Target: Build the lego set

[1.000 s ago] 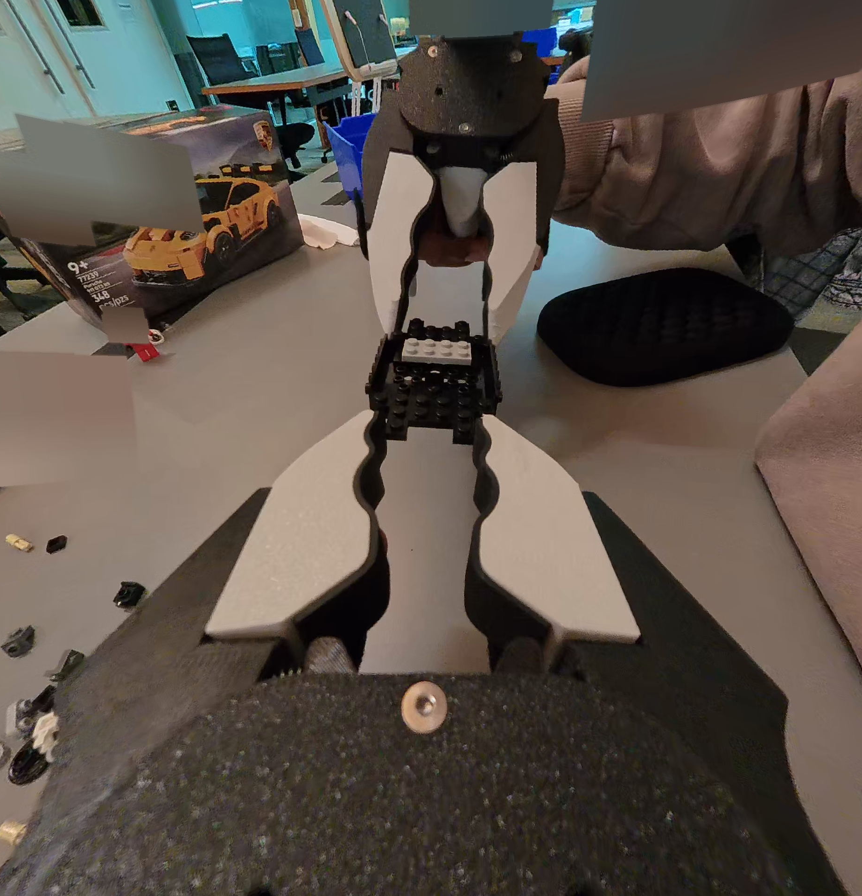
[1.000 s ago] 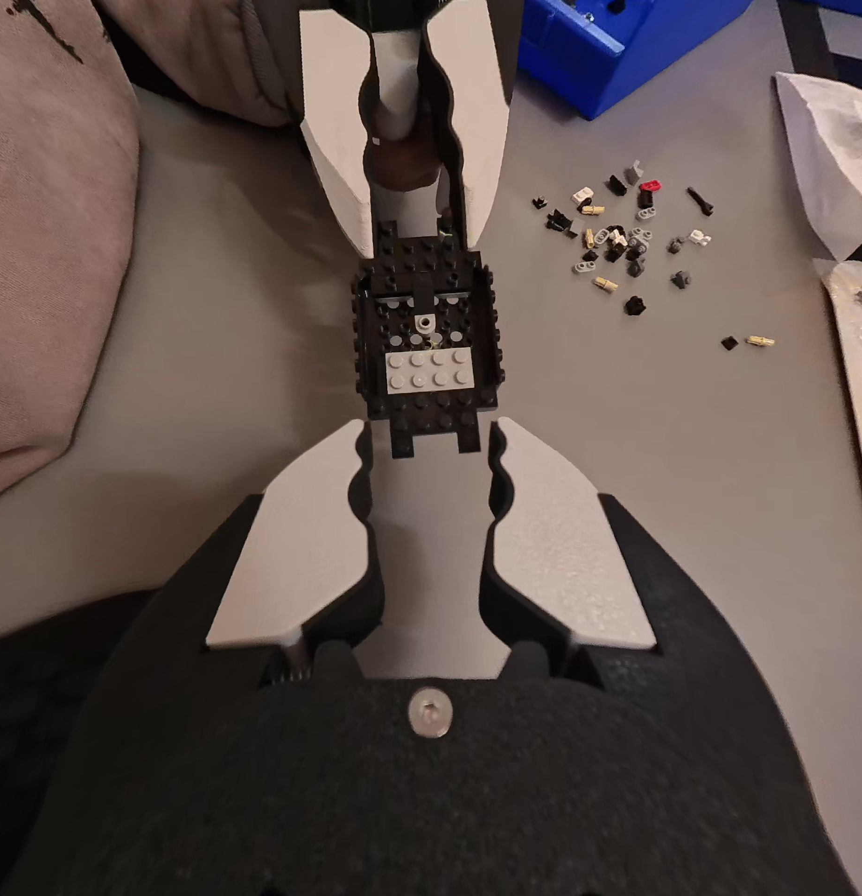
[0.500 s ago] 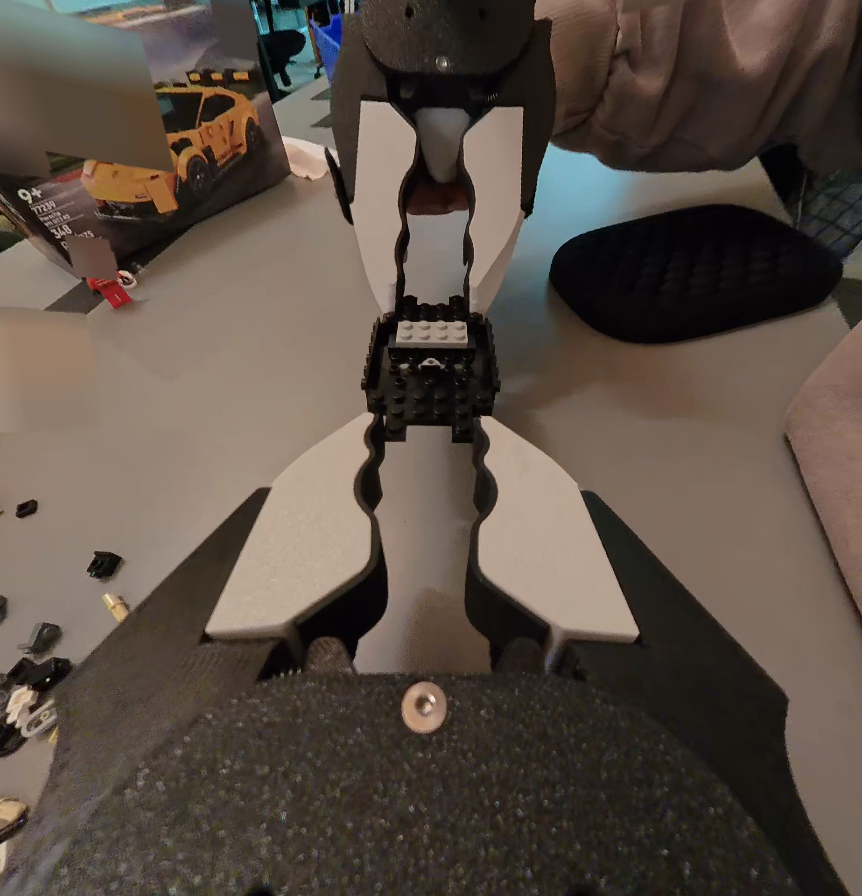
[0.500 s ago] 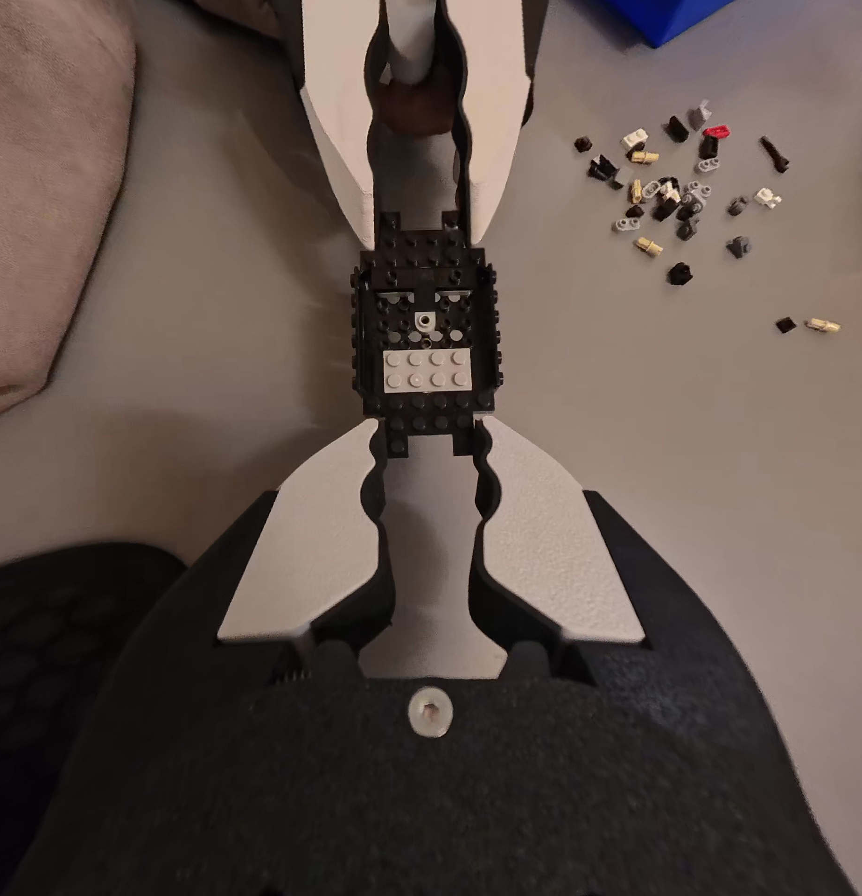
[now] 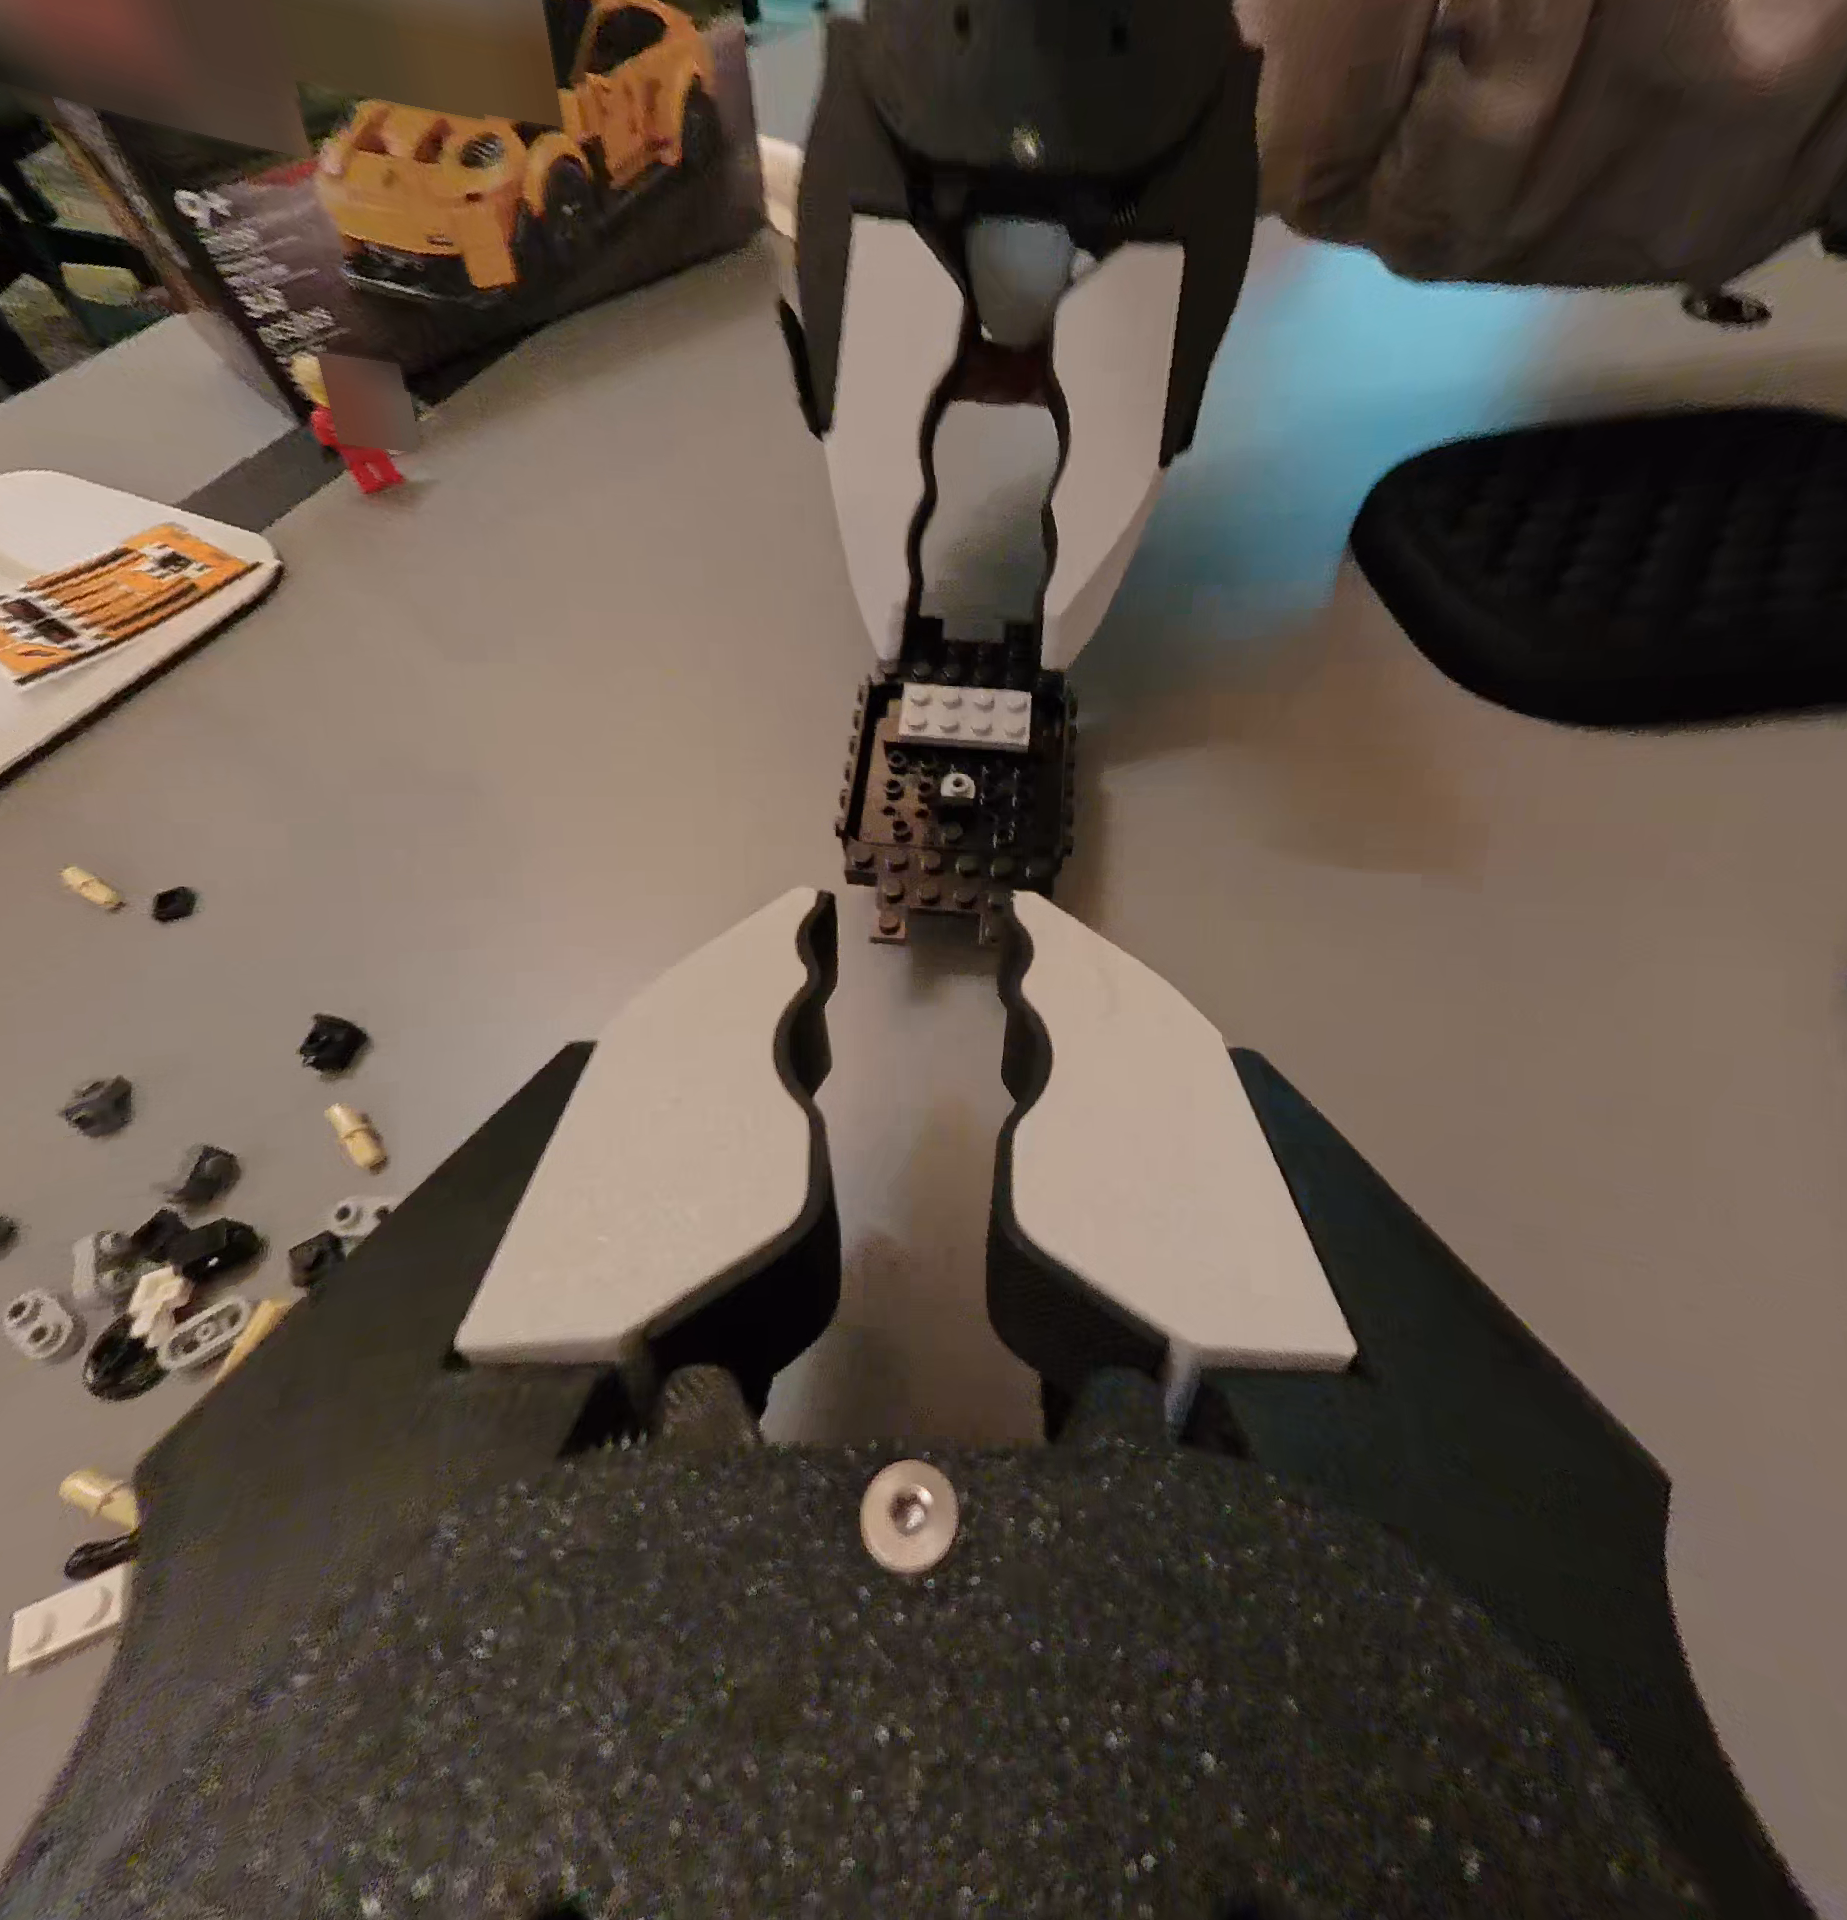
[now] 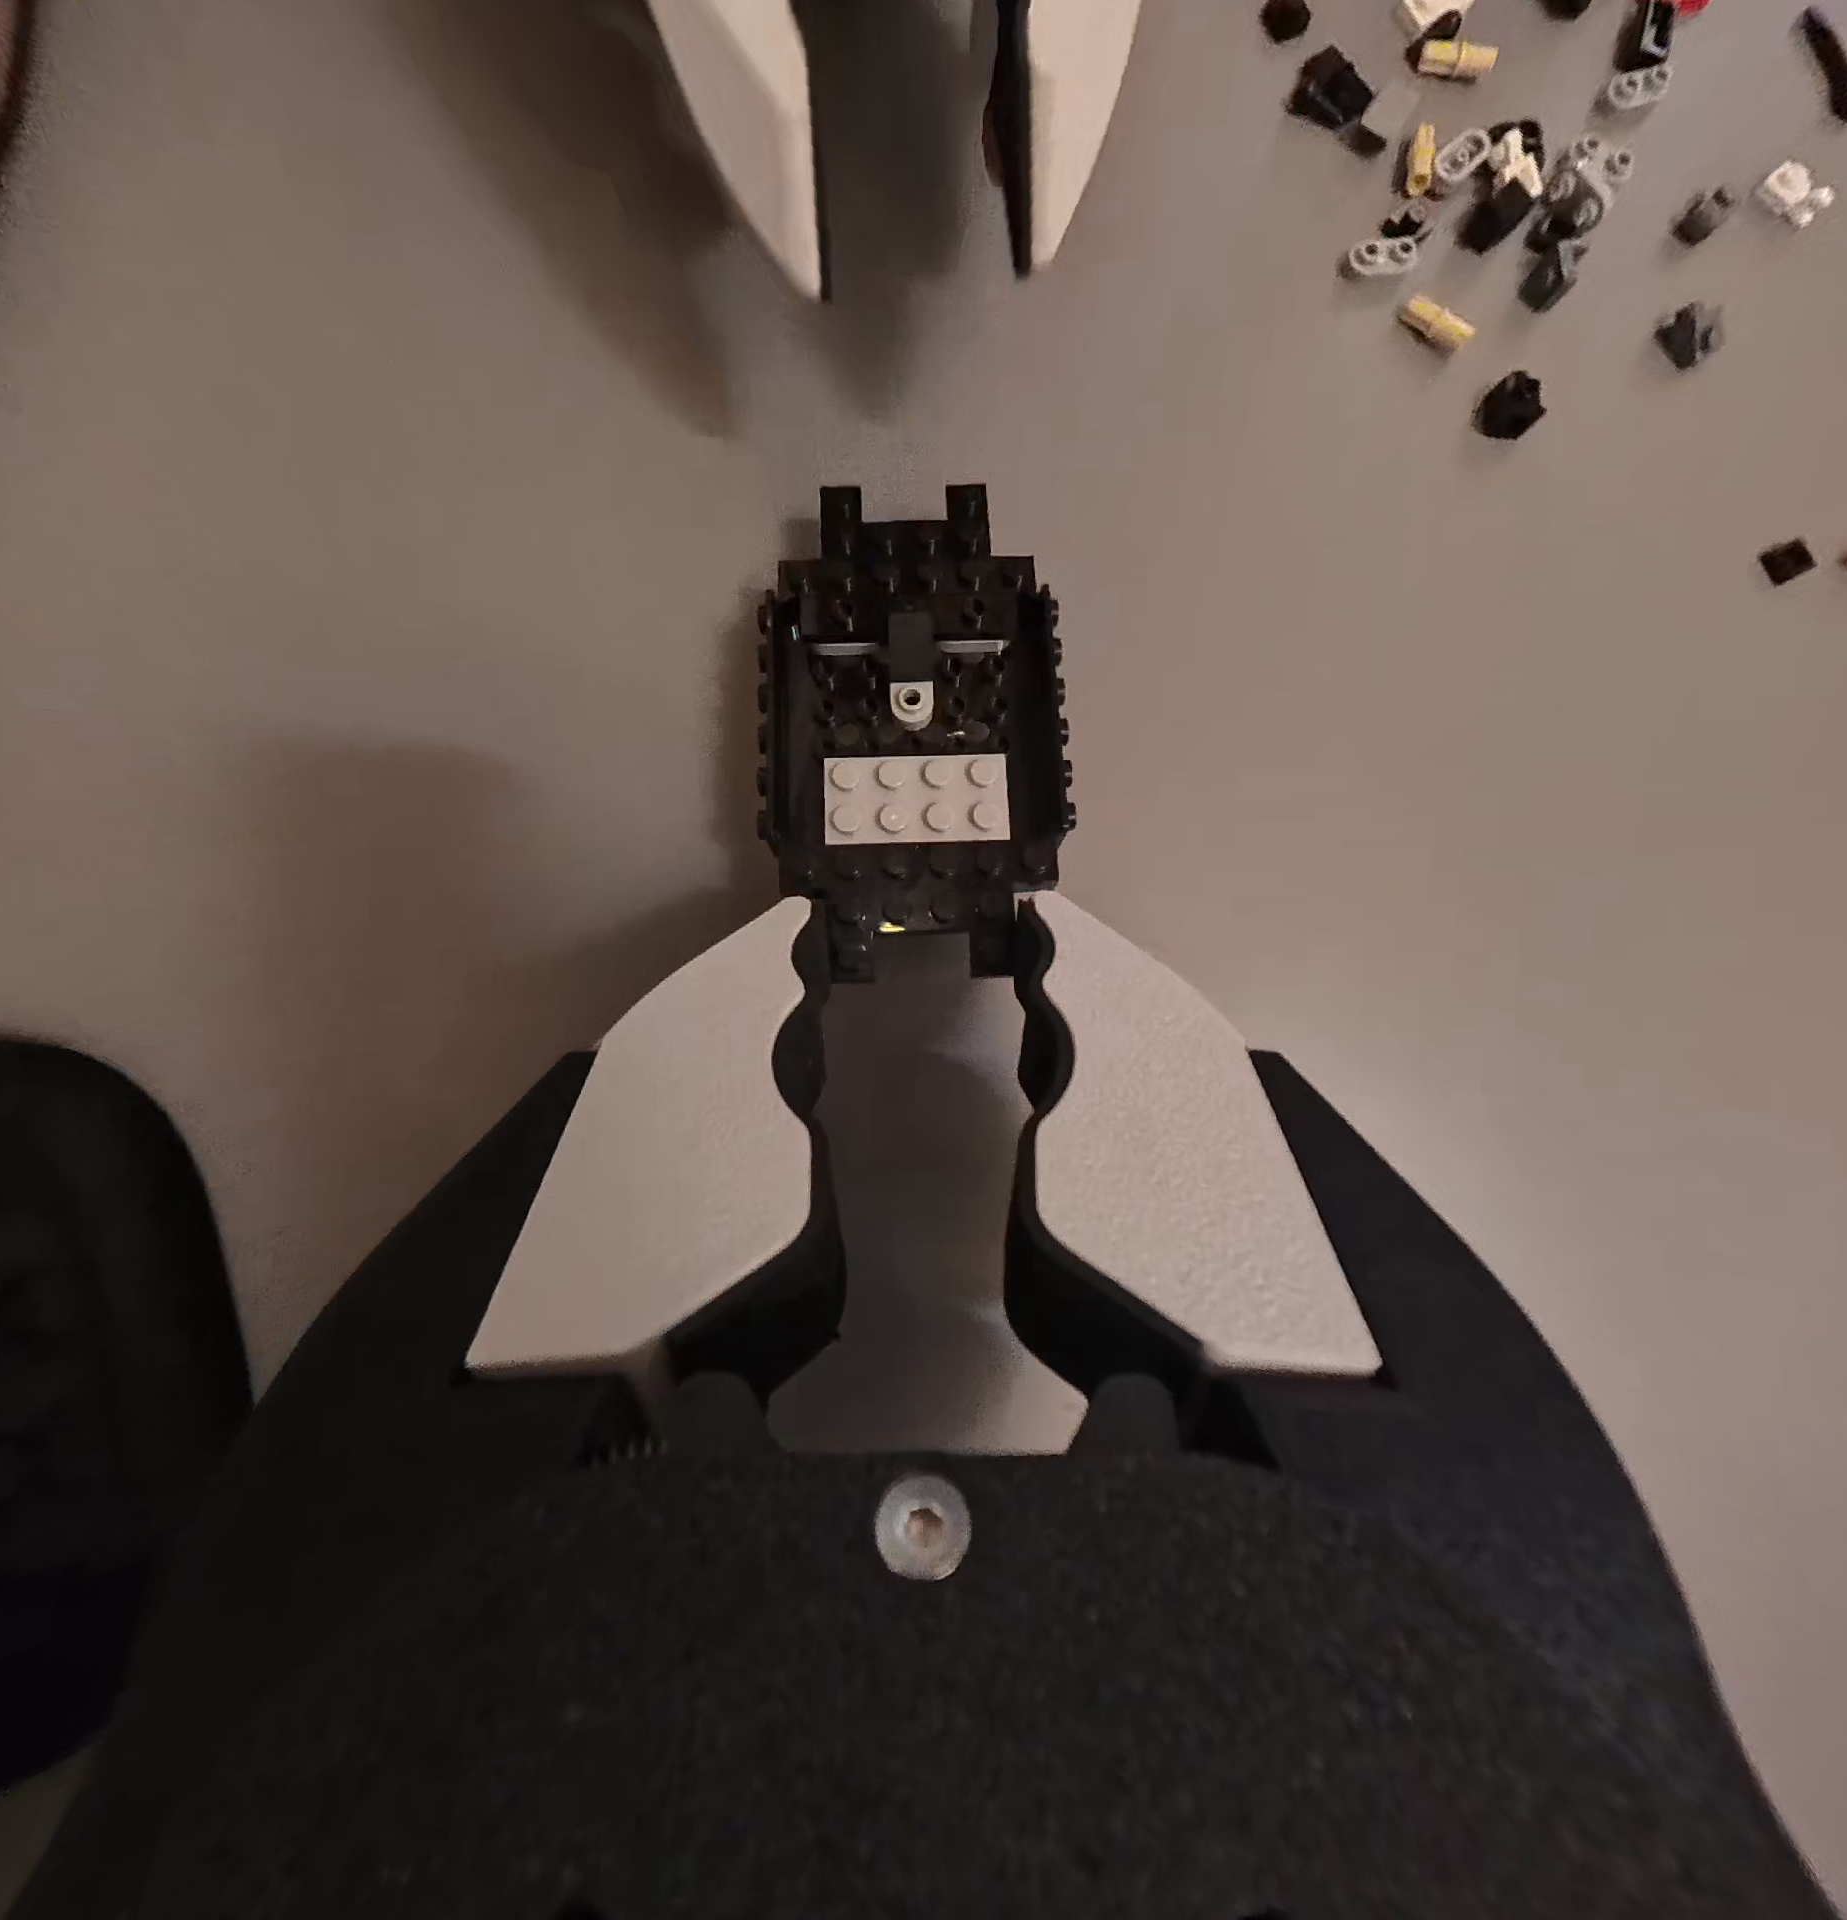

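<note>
My right tool (image 6: 919,914) grips the black Lego chassis (image 6: 914,717) on the grey surface (image 6: 379,520); my left tool (image 5: 914,914), half-open and empty, has backed away.

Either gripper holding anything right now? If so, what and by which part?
Right gripper grips the black lego chassis by the two short prongs at its near end. Left gripper is open, holds nothing, its fingertips just short of the chassis's other end.

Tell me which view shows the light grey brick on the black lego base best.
Right wrist view: the grey brick is seen almost straight from above, sharp, all its studs clear, inside the black lego base. Left wrist view shows the same brick at the base's far end, slanted and slightly blurred.
</note>
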Demonstrator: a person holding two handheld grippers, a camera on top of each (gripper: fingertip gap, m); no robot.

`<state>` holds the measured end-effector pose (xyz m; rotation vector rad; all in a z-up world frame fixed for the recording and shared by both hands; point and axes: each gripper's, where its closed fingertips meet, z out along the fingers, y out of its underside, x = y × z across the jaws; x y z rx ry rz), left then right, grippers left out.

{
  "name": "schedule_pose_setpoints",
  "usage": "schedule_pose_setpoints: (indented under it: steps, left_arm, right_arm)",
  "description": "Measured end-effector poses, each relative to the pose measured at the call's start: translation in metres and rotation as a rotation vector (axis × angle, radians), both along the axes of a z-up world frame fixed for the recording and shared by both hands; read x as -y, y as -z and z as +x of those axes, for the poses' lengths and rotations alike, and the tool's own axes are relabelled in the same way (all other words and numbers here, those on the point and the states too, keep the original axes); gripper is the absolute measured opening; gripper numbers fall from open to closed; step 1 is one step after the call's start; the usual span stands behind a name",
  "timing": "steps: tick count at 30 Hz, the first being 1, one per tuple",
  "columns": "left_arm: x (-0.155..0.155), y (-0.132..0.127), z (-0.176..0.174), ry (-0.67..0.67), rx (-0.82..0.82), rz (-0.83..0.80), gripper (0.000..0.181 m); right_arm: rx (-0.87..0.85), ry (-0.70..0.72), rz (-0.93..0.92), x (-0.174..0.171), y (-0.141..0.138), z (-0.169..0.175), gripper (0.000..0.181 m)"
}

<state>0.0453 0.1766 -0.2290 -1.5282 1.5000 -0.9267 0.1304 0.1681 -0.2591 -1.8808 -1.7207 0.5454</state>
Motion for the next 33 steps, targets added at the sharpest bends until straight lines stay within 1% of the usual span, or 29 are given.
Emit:
schedule_pose_setpoints:
  steps: [4,7,13,21,23,26,28,31,33]
  left_arm:
    - [-0.015,-0.008,-0.004,-0.070,0.058,-0.044,0.023]
    - [-0.020,-0.006,-0.005,-0.089,0.056,-0.054,0.022]
    - [-0.019,-0.001,-0.004,-0.084,0.025,-0.040,0.022]
    - [-0.018,0.002,-0.003,-0.076,0.008,-0.033,0.022]
    - [-0.017,0.002,-0.003,-0.073,0.005,-0.031,0.022]
    - [-0.017,0.003,-0.003,-0.069,0.002,-0.028,0.022]
    - [-0.017,0.002,-0.003,-0.071,0.004,-0.028,0.022]
    - [-0.019,-0.002,-0.004,-0.087,0.031,-0.032,0.018]
    - [-0.022,-0.012,-0.007,-0.106,0.083,-0.029,0.006]
  right_arm:
    - [0.028,-0.014,0.011,-0.005,0.006,0.005,0.034]
    - [0.057,-0.041,0.006,-0.005,0.011,0.007,0.034]
    - [0.115,-0.091,-0.023,-0.007,0.017,0.011,0.035]
    - [0.171,-0.132,-0.060,-0.013,0.018,0.008,0.034]
    - [0.176,-0.126,-0.070,-0.014,0.018,0.008,0.039]
    - [0.165,-0.103,-0.061,-0.016,0.012,0.010,0.042]
    - [0.128,-0.060,-0.038,-0.020,0.003,0.011,0.042]
    - [-0.029,0.047,0.009,-0.025,-0.023,0.008,0.041]
    - [-0.158,0.126,0.054,-0.027,-0.044,0.007,0.038]
